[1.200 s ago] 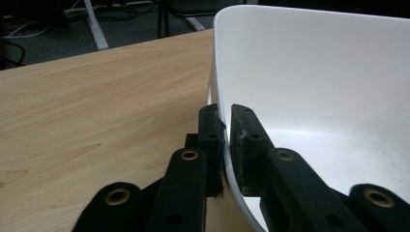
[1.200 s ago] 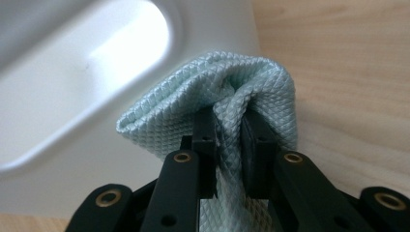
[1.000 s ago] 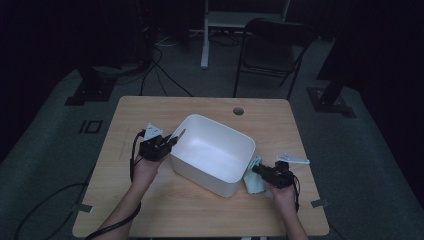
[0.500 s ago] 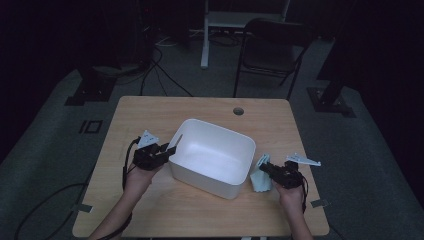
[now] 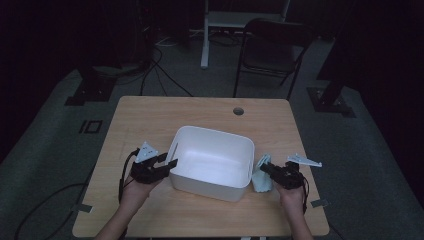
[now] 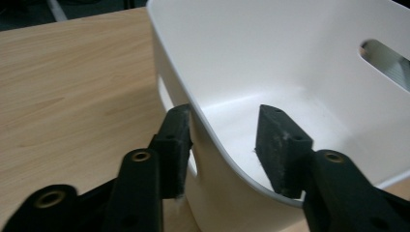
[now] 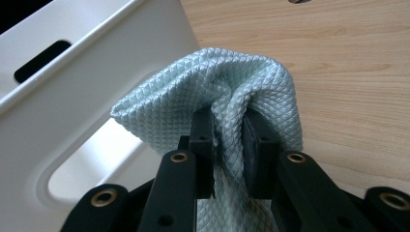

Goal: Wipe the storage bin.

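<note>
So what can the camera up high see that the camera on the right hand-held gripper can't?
The high view alone takes in the whole table, a chair behind it, the left hand-held gripper astride the tub's rim, and the person's forearms. The right gripper view alone gives the cloth's diamond weave and the handle slot in the tub's wall up close. Both share the white tub, the pale blue cloth and the right hand-held gripper pinching it.

White empty bin (image 5: 210, 162) upright mid-table; bunched pale-blue quilted cloth (image 5: 261, 176) just beside it.
</note>
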Tool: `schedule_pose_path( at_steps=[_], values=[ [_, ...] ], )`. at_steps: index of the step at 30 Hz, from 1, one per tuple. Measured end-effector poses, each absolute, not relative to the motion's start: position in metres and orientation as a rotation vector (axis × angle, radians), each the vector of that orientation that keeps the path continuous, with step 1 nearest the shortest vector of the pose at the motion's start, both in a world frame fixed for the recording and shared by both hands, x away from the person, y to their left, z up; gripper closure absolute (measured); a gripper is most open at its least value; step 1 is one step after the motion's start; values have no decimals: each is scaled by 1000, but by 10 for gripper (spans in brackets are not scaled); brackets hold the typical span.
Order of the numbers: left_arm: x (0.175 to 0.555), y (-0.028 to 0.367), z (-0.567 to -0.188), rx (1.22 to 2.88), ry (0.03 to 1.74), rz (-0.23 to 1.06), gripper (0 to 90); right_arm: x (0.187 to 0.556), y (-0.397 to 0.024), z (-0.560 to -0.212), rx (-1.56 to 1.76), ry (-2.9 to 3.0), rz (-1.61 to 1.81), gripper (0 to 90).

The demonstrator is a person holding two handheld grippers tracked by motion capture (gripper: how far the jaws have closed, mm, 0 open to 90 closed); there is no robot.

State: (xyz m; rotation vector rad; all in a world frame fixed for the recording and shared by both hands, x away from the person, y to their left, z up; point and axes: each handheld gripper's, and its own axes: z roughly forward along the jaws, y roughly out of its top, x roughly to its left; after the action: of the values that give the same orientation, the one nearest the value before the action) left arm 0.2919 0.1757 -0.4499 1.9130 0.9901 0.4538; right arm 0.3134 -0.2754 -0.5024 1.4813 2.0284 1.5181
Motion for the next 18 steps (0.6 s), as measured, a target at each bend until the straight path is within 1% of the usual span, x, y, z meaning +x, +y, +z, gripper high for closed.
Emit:
schedule_pose_path(
  at_steps=[3,8,12,15,16,18],
  values=[
    [283,174,-449,1937,980,457,504,313,-275,-503,1477,2034,1512,767],
    [270,172,-450,1932,982,434,441,313,-276,-502,1475,2031,1514,767],
    [265,174,-452,1923,978,417,418,312,-278,-502,1482,2023,1517,767],
    [265,178,-452,1903,982,377,410,312,-278,-502,1480,2023,1517,767],
    [266,182,-450,1884,981,355,382,312,-279,-501,1483,2019,1521,767],
    [267,185,-447,1875,970,354,380,312,-279,-501,1479,2020,1521,767]
  ],
)
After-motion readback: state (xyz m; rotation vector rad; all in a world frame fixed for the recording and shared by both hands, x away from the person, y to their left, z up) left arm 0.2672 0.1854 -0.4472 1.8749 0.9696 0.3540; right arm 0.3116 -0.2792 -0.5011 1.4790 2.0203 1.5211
